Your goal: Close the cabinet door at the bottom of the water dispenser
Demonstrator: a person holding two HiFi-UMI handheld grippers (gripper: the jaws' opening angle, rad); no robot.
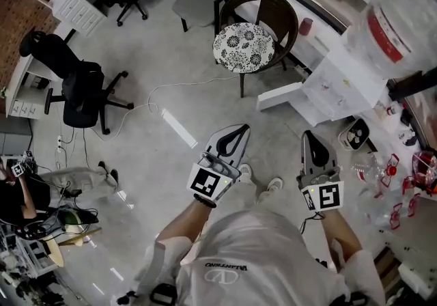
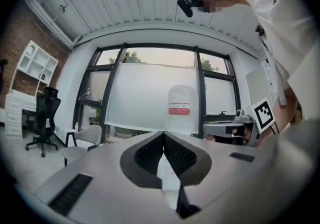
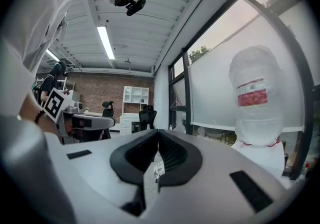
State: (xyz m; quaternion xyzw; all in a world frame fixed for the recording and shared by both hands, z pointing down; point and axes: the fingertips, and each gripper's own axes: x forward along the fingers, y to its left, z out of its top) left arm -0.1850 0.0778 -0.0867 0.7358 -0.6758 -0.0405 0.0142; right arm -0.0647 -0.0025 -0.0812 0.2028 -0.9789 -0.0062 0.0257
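Head view places the cabinet door (image 1: 280, 96) at the upper right of frame. It reads as a white panel swung open, jutting leftward from the foot of the water dispenser (image 1: 338, 86). The dispenser body is white and carries a clear bottle (image 1: 395, 14) with a red band on top.

Your left gripper (image 1: 239, 130) and right gripper (image 1: 308, 135) are held side by side below the door in frame. Both point toward the dispenser and are well apart from it. The door lies ahead of them, roughly between their two lines of aim, and neither gripper touches it.

Left gripper view shows that gripper's jaws pressed together, pad on pad, with the bottle standing beyond their tips against the window. Right gripper view shows the same condition, with the jaws closed on themselves and holding no object. There the bottle and the white dispenser top sit off to the right.

Beyond the door, just left of the dispenser, stands a round-backed chair (image 1: 244, 43) with a patterned cushion. A white cable (image 1: 177, 86) trails across the grey floor (image 1: 171, 31). A black office chair (image 1: 82, 96) stands well off to the left. Your shoes (image 1: 273, 185) show between the two grippers. Red and clear items at the right edge are too small to identify.
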